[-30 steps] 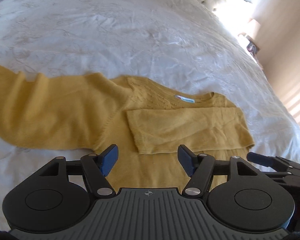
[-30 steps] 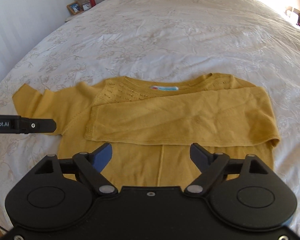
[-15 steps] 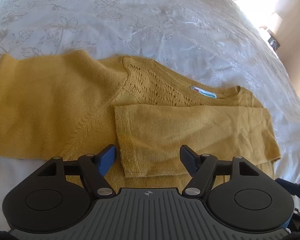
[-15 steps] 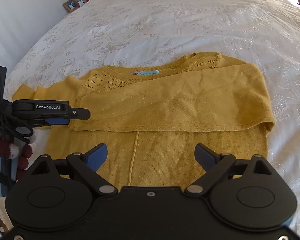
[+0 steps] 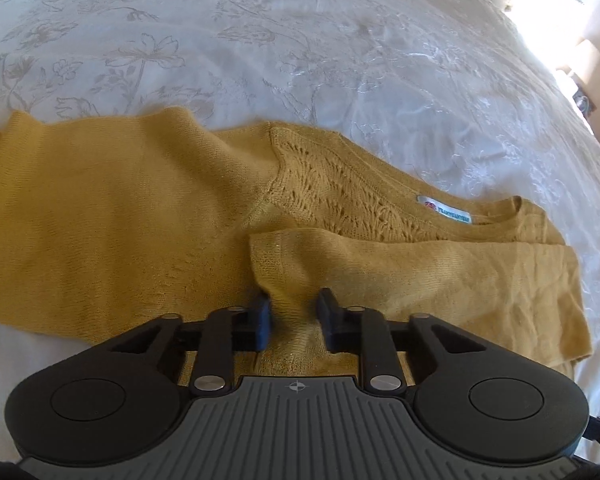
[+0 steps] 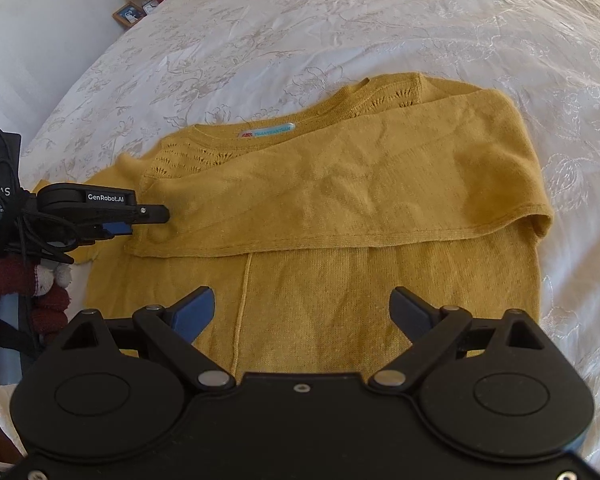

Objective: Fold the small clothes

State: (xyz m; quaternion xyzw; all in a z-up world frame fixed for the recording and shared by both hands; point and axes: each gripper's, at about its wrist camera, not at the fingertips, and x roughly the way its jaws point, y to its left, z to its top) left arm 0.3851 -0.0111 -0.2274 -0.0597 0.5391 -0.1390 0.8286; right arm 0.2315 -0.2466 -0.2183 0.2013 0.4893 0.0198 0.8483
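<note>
Covering the white floral-embroidered bed [image 6: 380, 20], a mustard-yellow knitted sweater [image 6: 360, 280] lies flat, collar toward the headboard, one sleeve folded across its chest. The left hand-held gripper [image 5: 293, 316], nearer, half-closed, straddles that sleeve's cuff [image 5: 276, 272]; the right hand-held gripper [image 6: 302, 314] hovers wide open above the hem. Bare bedspread surrounds all edges.

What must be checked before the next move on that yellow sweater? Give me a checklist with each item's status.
1. Cuff of the folded sleeve sits between the fingers of the left gripper: ok.
2. Left grip firmly closed: cannot tell; a gap shows.
3. The right gripper open, holding nothing: ok.
4. The other sleeve folded in: not ok; it lies spread sideways.
5. The sweater body flat on the bedspread: ok.
</note>
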